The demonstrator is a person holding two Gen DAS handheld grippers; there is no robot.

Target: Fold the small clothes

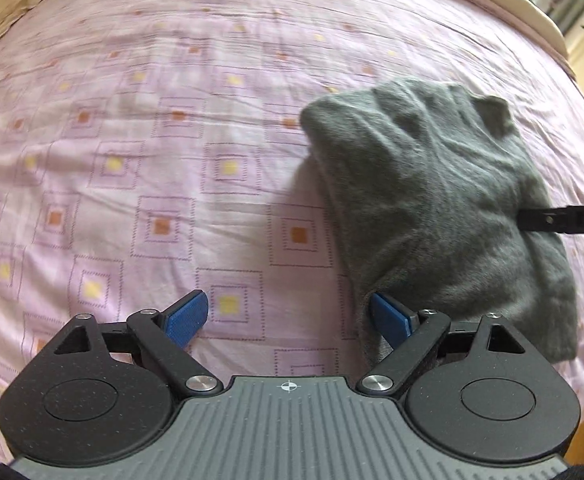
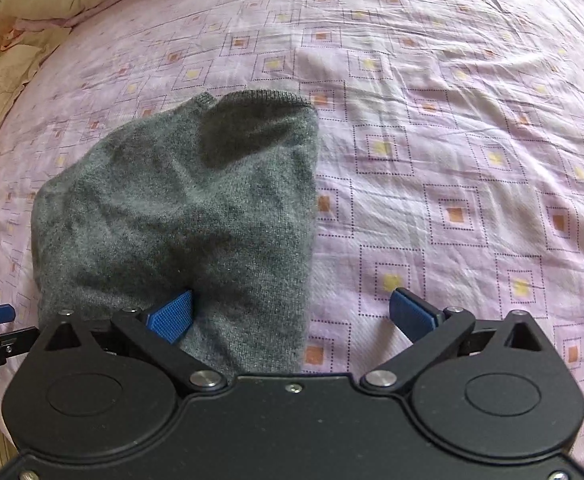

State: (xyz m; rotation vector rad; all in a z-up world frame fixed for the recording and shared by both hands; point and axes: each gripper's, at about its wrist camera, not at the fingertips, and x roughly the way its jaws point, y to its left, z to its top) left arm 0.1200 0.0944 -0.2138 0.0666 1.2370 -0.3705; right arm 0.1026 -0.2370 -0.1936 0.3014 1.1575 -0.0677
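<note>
Grey knit garment (image 2: 180, 216) is the task item, but biggest thing first: pink bedsheet (image 1: 132, 160) with dotted squares and yellow/orange centres fills both views, wrinkled all over. Cream quilted bedding (image 2: 8, 12) sits bunched at the sheet's far left edge in the right wrist view. The garment lies flat on the sheet, folded over into a compact rumpled shape (which kind of clothing it is, can't tell), between the two grippers.

Left gripper (image 1: 292, 318): jaws spread wide, nothing held. Its right blue pad (image 1: 389, 320) is at the garment's near left edge, touching or just under the fabric; left pad over bare sheet.

Right gripper (image 2: 292, 314): also wide apart, gripping nothing. Its left pad (image 2: 172, 316) rests against the garment's near part, right pad over bare sheet. Near right corner of the garment lies between the fingers.
</note>
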